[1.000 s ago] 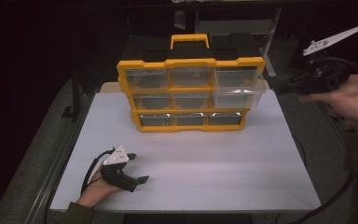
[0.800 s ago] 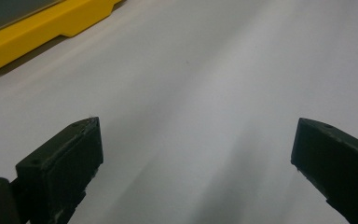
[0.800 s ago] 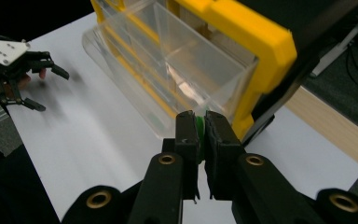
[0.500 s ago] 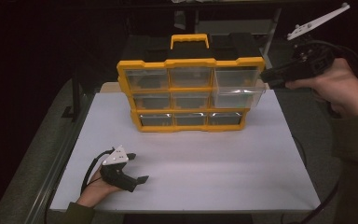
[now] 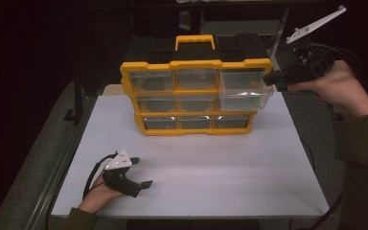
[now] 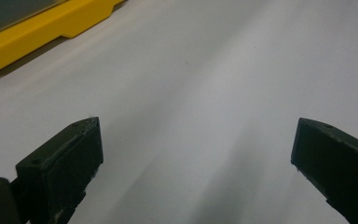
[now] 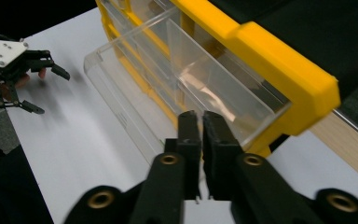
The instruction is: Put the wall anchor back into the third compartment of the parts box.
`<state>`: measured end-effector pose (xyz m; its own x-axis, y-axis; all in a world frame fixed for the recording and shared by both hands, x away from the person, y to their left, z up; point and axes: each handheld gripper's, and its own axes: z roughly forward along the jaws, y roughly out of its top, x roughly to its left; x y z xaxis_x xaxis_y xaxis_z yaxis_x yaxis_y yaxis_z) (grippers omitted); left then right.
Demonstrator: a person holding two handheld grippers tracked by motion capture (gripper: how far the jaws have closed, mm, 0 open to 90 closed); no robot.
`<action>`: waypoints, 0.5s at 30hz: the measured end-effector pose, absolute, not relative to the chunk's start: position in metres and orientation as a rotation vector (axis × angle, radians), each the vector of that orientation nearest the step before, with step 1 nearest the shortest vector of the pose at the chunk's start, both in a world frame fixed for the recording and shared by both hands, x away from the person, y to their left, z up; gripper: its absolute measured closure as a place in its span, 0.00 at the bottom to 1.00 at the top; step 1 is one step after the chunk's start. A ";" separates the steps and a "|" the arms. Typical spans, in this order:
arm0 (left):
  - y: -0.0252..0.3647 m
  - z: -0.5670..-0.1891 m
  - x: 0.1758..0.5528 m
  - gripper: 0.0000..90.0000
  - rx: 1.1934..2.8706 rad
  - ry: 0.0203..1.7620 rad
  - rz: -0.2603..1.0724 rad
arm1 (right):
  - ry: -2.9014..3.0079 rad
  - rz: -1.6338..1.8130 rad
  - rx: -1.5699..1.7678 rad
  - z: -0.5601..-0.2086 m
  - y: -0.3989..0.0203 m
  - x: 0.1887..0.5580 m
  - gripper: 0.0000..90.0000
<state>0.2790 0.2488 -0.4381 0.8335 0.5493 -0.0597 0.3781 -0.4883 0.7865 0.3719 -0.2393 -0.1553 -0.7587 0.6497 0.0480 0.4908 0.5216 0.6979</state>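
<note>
At the upper right of the high view, the right gripper [image 5: 270,79], jaws together and empty, has shifted up beside the pulled-out clear drawer [image 5: 244,94], seemingly ready to push it in; the left gripper [image 5: 141,175] rests spread apart.

The left gripper [image 5: 141,173] lay low at the near left, its jaws spread wide apart, the left hand [image 5: 98,194] curled beneath it. The right gripper [image 5: 268,79] was raised at the far right (jaws nearly together), gripped by the right hand [image 5: 338,88].

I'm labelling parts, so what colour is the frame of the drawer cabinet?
Yellow frame, clearest in the high view.
</note>
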 end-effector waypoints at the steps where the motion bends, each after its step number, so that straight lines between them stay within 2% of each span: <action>1: 0.249 -0.438 0.279 0.02 2.139 0.677 0.249 | 2.538 1.055 0.972 -0.154 -0.242 0.371 0.98; 9: 0.249 -0.438 0.279 0.03 2.150 0.666 0.254 | 2.500 1.068 0.999 -0.153 -0.261 0.362 0.98; 15: 0.248 -0.439 0.279 0.02 2.150 0.671 0.251 | 2.498 1.056 1.021 -0.171 -0.269 0.358 0.98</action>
